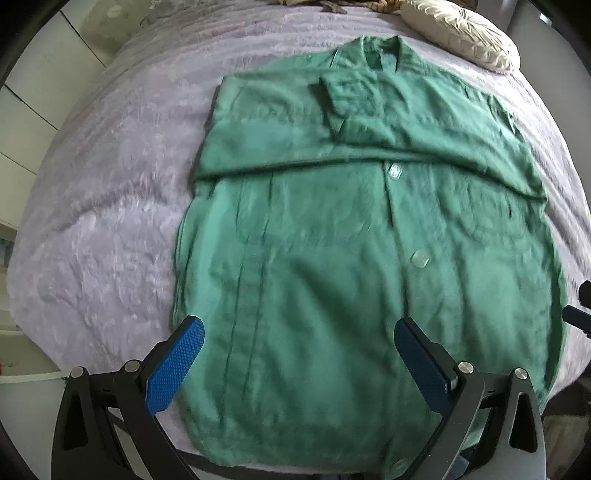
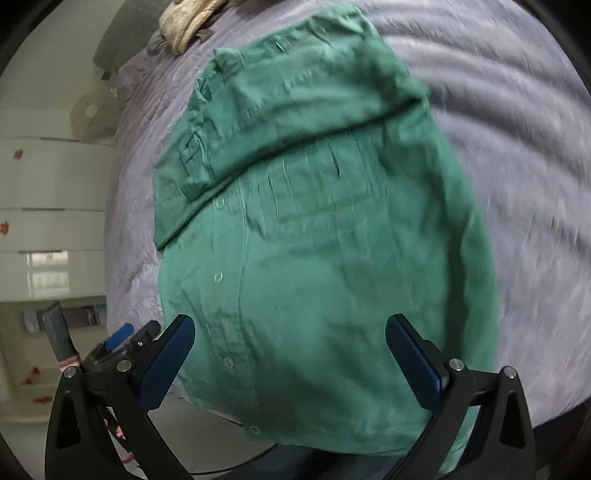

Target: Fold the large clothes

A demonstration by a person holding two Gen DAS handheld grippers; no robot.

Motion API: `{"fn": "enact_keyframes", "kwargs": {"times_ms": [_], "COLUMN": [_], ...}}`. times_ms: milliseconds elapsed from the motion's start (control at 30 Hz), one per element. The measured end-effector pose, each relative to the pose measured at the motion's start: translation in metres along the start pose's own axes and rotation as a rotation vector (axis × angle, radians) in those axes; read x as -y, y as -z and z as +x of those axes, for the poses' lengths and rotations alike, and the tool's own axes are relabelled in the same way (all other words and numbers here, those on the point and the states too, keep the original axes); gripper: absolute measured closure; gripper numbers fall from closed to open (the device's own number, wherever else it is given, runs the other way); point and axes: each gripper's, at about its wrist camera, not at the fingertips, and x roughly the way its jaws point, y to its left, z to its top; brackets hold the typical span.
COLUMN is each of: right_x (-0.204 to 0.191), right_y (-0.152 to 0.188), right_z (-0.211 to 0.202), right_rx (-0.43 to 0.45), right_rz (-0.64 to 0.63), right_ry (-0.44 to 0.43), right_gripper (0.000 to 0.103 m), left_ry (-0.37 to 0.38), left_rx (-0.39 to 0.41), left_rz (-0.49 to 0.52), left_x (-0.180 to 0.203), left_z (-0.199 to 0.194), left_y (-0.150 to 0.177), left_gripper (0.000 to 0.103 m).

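Note:
A green button-up shirt [image 1: 332, 240] lies flat on the lilac bedspread [image 1: 110, 221], collar at the far end. Its sleeves are folded across the chest. My left gripper [image 1: 299, 328] hovers over the shirt's lower left part, jaws wide open and nothing pinched between them. In the right wrist view the same shirt [image 2: 314, 258] fills the middle. My right gripper [image 2: 290, 323] hangs open above its lower half, near the hem that reaches the bed's edge. Neither pair of pads touches the cloth as far as I can tell.
A cream round pillow [image 1: 461, 33] lies beyond the collar, and a brownish cloth [image 2: 188, 18] sits at the head of the bed. White cupboards [image 1: 33, 92] stand left of the bed. The fuzzy bedspread [image 2: 517, 147] spreads out on both sides of the shirt.

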Motion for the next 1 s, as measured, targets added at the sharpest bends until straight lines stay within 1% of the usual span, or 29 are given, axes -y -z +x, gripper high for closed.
{"fn": "enact_keyframes", "kwargs": {"times_ms": [100,167,233,267,300,333,400,467,533,600,667,700,767,833,900,1000], "right_x": [0.000,0.001,0.005,0.009,0.011,0.018,0.031,0.053,0.079,0.102,0.120,0.128,0.144,0.150,0.146,0.125], "right_y": [0.023,0.045,0.058,0.068,0.071,0.078,0.084,0.091,0.096,0.102,0.110,0.112,0.120,0.127,0.131,0.132], "right_z": [0.010,0.018,0.021,0.019,0.016,0.005,-0.012,-0.032,-0.046,-0.050,-0.051,-0.048,-0.037,-0.021,-0.008,0.000], "right_rx": [-0.009,-0.022,-0.025,-0.012,0.007,0.055,0.123,0.199,0.242,0.253,0.258,0.254,0.223,0.189,0.165,0.155], "right_rz": [0.041,0.077,0.104,0.121,0.128,0.142,0.170,0.218,0.270,0.318,0.358,0.376,0.428,0.464,0.480,0.439], "right_ry": [-0.008,-0.009,-0.009,0.000,0.011,0.032,0.064,0.096,0.134,0.145,0.145,0.125,0.031,-0.077,-0.149,-0.270], "right_gripper": [0.000,0.000,0.000,0.000,0.000,0.000,0.000,0.000,0.000,0.000,0.000,0.000,0.000,0.000,0.000,0.000], "left_ry": [0.000,0.004,0.029,0.042,0.058,0.062,0.059,0.057,0.088,0.168,0.202,0.220,0.276,0.318,0.335,0.344], "left_rx": [-0.030,-0.060,-0.082,-0.089,-0.093,-0.092,-0.080,-0.094,-0.129,-0.176,-0.193,-0.194,-0.212,-0.231,-0.234,-0.233], "left_rz": [0.014,0.018,-0.001,-0.013,-0.028,-0.035,-0.039,-0.036,-0.054,-0.094,-0.116,-0.124,-0.134,-0.129,-0.107,-0.073], "left_x": [-0.016,-0.029,-0.045,-0.054,-0.067,-0.073,-0.091,-0.105,-0.113,-0.119,-0.120,-0.119,-0.115,-0.108,-0.102,-0.091], "left_z": [0.010,0.018,0.023,0.025,0.027,0.028,0.035,0.048,0.061,0.076,0.083,0.085,0.092,0.095,0.095,0.092], "left_y": [0.022,0.038,0.053,0.061,0.069,0.074,0.085,0.094,0.099,0.104,0.107,0.108,0.109,0.110,0.110,0.109], "left_gripper": [0.000,0.000,0.000,0.000,0.000,0.000,0.000,0.000,0.000,0.000,0.000,0.000,0.000,0.000,0.000,0.000]}}
